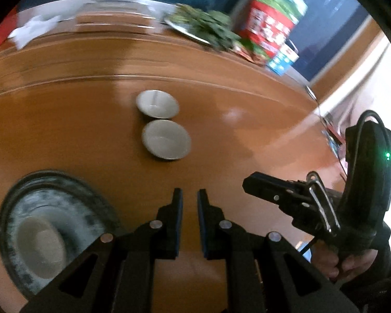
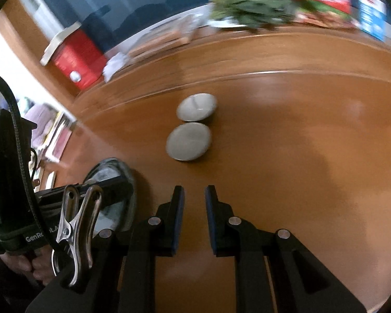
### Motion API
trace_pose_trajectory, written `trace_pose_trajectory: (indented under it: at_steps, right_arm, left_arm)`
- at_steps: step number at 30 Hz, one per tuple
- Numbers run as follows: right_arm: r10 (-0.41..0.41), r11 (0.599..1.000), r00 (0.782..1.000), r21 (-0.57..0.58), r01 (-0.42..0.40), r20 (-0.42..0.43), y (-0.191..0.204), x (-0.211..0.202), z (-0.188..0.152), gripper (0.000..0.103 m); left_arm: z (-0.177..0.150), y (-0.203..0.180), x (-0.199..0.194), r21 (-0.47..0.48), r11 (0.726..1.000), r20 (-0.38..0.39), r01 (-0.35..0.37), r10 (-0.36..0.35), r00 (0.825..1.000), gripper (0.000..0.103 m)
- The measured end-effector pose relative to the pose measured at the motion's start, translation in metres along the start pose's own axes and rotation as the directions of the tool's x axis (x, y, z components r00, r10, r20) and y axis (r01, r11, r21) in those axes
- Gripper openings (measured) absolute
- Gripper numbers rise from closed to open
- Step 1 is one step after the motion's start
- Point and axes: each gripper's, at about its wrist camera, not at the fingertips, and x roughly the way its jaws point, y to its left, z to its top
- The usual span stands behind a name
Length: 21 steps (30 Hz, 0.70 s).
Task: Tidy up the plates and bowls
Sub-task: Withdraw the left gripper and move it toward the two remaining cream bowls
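Two small metal bowls sit side by side on the brown table (image 1: 247, 135): a far bowl (image 1: 157, 103) (image 2: 196, 110) and a near bowl (image 1: 166, 139) (image 2: 189, 141). A dark-rimmed grey plate (image 1: 52, 232) lies at the lower left in the left wrist view, and shows partly behind the left gripper in the right wrist view (image 2: 112, 172). My left gripper (image 1: 190, 198) hovers above the table, open a narrow gap and empty, short of the bowls. My right gripper (image 2: 194, 195) is also slightly open and empty. The right gripper also shows at the right of the left wrist view (image 1: 252, 182).
At the table's far edge lie a tray of leafy greens (image 1: 208, 26) (image 2: 250, 7), a red and green package (image 1: 271, 18), a blue box (image 1: 284, 60) and crumpled white tissue (image 1: 31, 30) (image 2: 114, 65). A red container (image 2: 75, 60) stands beyond the table.
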Motion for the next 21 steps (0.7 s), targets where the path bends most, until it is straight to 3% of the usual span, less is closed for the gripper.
trace_pose_trajectory:
  at_steps: [11, 21]
  right_arm:
    - [-0.036, 0.997, 0.998, 0.072, 0.032, 0.044, -0.036, -0.031, -0.019, 0.018]
    - [0.01, 0.996, 0.998, 0.093, -0.015, 0.059, -0.046, -0.027, -0.014, 0.018]
  left_arm:
    - [-0.001, -0.035, 0.016, 0.04, 0.999, -0.031, 0.013, -0.012, 0.999, 0.01]
    - [0.005, -0.027, 0.014, 0.011, 0.998, 0.006, -0.063, 0.063, 0.998, 0.01]
